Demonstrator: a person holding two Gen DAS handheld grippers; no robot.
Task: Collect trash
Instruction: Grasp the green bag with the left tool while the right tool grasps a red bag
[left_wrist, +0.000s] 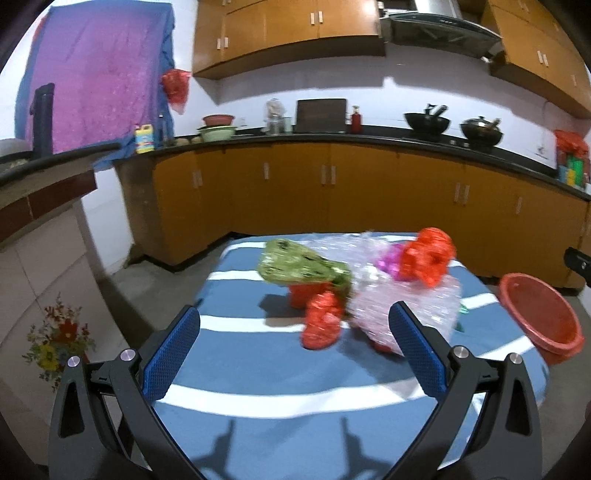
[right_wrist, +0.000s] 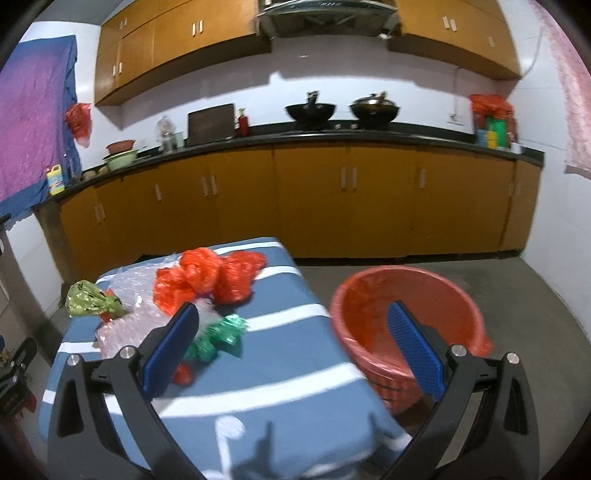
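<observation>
Green foil (right_wrist: 218, 334) (right view only).

Left claw (left_wrist: 293, 345) and right claw (right_wrist: 293, 345) both gape, holding nothing.

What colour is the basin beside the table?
Red basin; clearest in the right wrist view.

I can't make out any readable text ahead of my tools; the yellow bottle's (left_wrist: 144, 138) label on the counter is too blurred.
</observation>
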